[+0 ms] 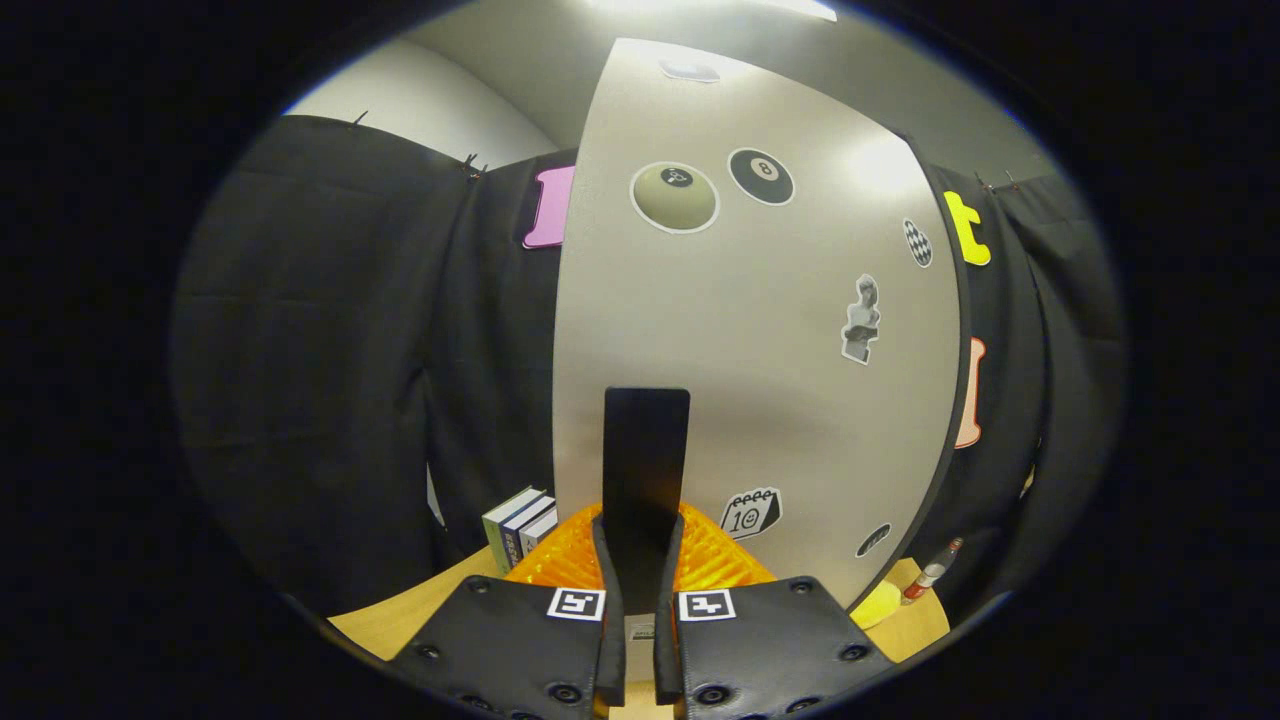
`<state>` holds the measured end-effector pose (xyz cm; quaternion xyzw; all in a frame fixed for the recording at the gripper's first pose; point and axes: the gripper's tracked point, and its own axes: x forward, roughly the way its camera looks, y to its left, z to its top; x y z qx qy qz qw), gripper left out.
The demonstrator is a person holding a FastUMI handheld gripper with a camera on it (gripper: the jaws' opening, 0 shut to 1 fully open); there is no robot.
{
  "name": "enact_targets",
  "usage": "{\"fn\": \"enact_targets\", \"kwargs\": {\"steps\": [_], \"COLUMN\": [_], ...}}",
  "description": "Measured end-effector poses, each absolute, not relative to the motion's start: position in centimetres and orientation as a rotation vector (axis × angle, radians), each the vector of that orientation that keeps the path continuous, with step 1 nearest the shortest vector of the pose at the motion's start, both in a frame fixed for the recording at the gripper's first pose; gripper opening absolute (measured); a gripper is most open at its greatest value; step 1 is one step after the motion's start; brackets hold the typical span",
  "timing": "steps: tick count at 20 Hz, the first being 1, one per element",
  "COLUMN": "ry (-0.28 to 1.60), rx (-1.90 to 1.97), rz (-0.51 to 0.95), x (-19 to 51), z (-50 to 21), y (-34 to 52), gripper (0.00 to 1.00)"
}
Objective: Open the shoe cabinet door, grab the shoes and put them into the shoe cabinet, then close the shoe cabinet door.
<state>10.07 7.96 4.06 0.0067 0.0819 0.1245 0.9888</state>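
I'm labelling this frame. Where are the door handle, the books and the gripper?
door handle [646,460]: gripper view, middle of the dark upright plate, held between the fingers.
books [520,524]: gripper view, their spines, beside the cabinet door.
gripper [640,575]: gripper view, midway between the fingertips.

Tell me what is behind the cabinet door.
The door covers whatever lies behind it. Past its edges show black cloth and books. The fingers are shut on its handle.

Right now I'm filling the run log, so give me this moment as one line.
claw: shut on handle | cabinet door: stickered, facing the claw | books: beside cabinet
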Motion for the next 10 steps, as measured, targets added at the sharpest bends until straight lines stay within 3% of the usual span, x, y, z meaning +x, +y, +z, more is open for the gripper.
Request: {"fn": "enact_targets", "kwargs": {"steps": [10], "ry": [0.165], "rx": [-0.014], "rz": [0.210], "x": [2.4], "z": [4.7], "y": [0.1], "gripper": [0.12]}}
